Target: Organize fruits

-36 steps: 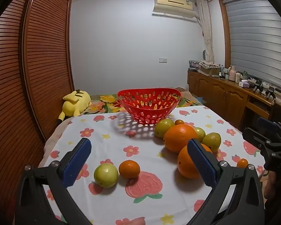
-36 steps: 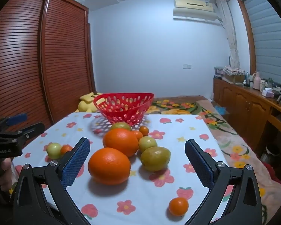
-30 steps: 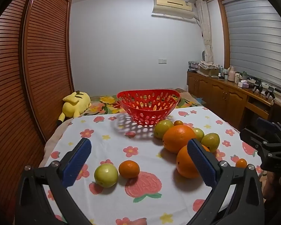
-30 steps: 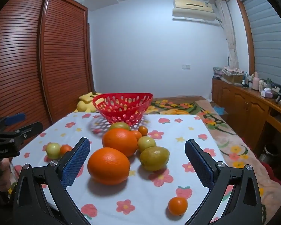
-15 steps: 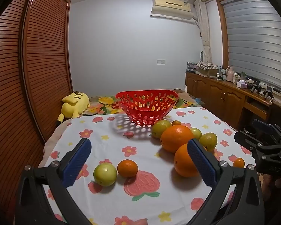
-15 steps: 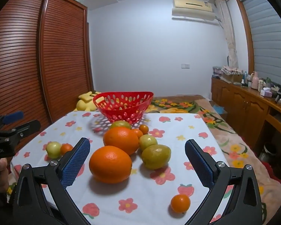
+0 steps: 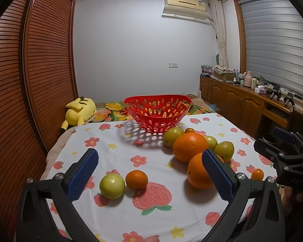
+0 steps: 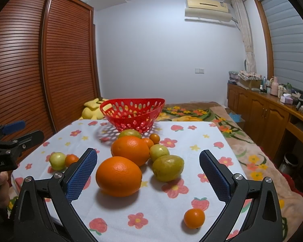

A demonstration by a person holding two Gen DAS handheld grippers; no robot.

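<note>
1. The left gripper [image 7: 149, 168], black with blue textured pads, is spread wide and holds nothing above the white flower-print tablecloth [image 7: 115, 153].
2. Between its fingers lie a small green round fruit [image 7: 112, 186] and, touching it at 3 o'clock, a small orange mandarin [image 7: 136, 179].
3. The right gripper [image 8: 148, 170] is likewise spread wide and empty.
4. A large orange [image 8: 119, 175] sits just inside its left finger; a second large orange [image 8: 130, 150] lies at 12 o'clock from it.
5. A green oval fruit [image 8: 168, 170] rests at 3 o'clock of the near orange.
6. A tiny mandarin [image 8: 194, 218] lies alone at 5 o'clock.
7. The red perforated plastic basket [image 8: 132, 114] stands at 12 o'clock, beyond the cluster, nothing visible inside.
</note>
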